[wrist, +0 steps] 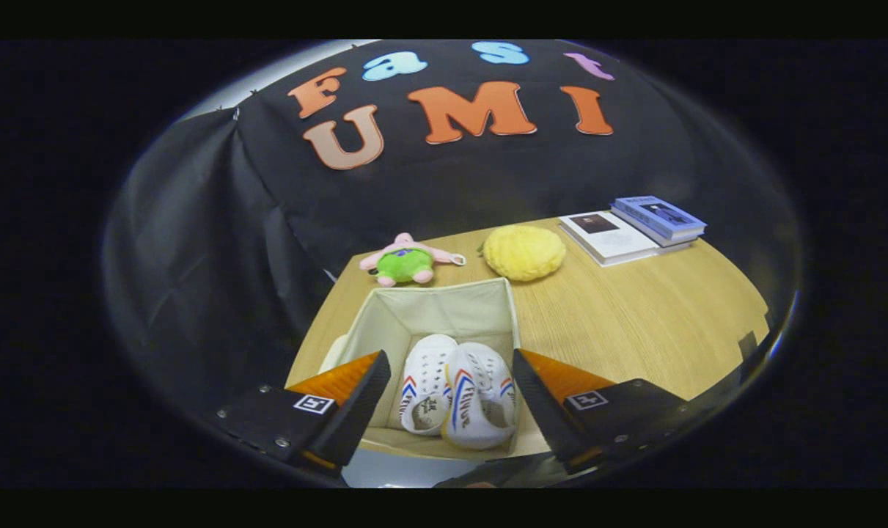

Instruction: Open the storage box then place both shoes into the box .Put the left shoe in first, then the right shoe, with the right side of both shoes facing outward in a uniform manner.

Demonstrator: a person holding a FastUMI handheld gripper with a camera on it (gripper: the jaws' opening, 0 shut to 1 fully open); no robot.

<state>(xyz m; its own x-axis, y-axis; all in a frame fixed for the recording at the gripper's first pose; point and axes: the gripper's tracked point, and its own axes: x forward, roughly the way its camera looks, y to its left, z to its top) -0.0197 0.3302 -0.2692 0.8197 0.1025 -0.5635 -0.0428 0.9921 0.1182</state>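
1. Two white shoes, left shoe (425,385) and right shoe (480,396), sit side by side, touching, inside the open fabric storage box (385,315).
2. Gripper (451,400) hovers above the box, fingers spread wide, holding nothing; shoes show between them.
3. Box stands on the wooden desk (634,323).
4. Beyond the box: plush toy (407,262), yellow cushion (524,251), stacked books (634,226).

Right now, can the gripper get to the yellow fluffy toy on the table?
Probably yes. The gripper is open, holding nothing, above the storage box where both shoes sit. The yellow plush lies just beyond the box on the table, with nothing over it, so passing above the box should reach it.
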